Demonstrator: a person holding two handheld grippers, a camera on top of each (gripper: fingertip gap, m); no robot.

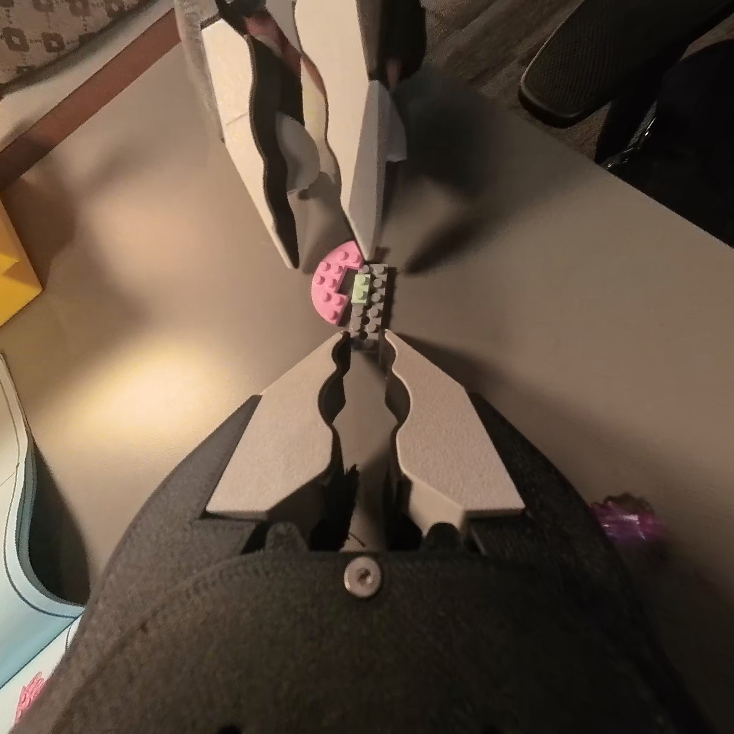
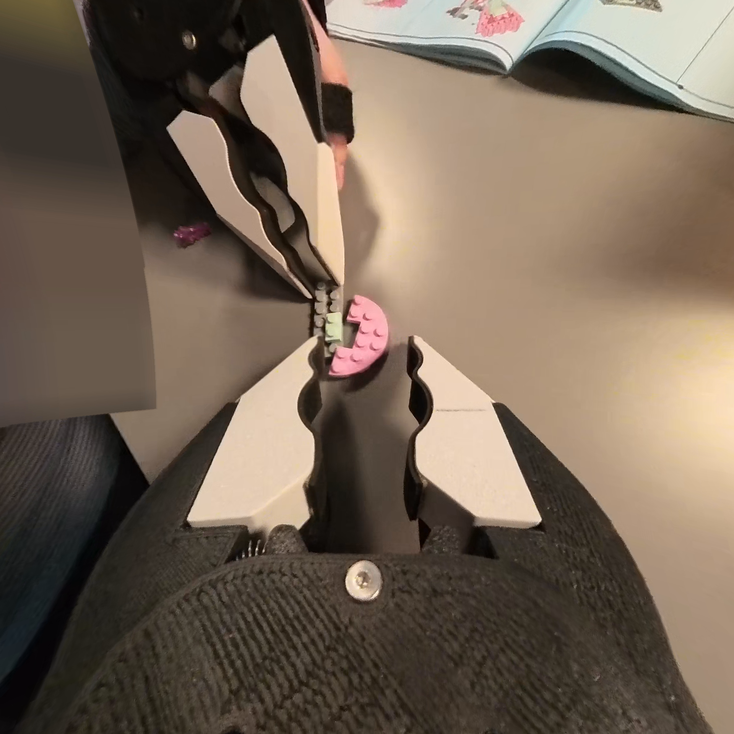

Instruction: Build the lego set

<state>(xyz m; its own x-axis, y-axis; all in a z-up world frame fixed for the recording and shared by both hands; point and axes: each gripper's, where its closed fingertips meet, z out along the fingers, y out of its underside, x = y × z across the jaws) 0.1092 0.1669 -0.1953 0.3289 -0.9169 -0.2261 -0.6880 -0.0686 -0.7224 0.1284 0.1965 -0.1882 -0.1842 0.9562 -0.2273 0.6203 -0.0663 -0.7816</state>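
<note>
The left gripper (image 1: pixel 363 337) was closed on the near end of a grey studded plate (image 1: pixel 371 304), its two pale fingertips pressed against the plate's long sides. The plate ran straight out ahead of the fingers over the beige table (image 1: pixel 159 278). A small light green brick (image 1: pixel 360 294) sat on top of the plate, toward its far half and on the side left of the fingers. A pink half-round plate (image 1: pixel 331 286) with a notch cut in its straight edge lay against that same left side of the grey plate, the notch facing the green brick.

The right gripper (image 2: pixel 362 341) came in from the opposite end, its jaws apart and gripping nothing. Its left fingertip (image 2: pixel 308 345) stood just beside the grey plate's end, while the pink piece lay between the two tips, nearer the left one; the right fingertip (image 2: pixel 417 345) stood clear of it, with bare table in the gap.

Behind the left gripper and to its right a small purple translucent piece (image 1: pixel 627 520) lay on the table. Well to its left were a yellow box (image 1: pixel 16 278) and an open booklet (image 2: pixel 595 47) with pale blue pages. Beyond the table edge a dark chair (image 1: pixel 576 79) showed.
</note>
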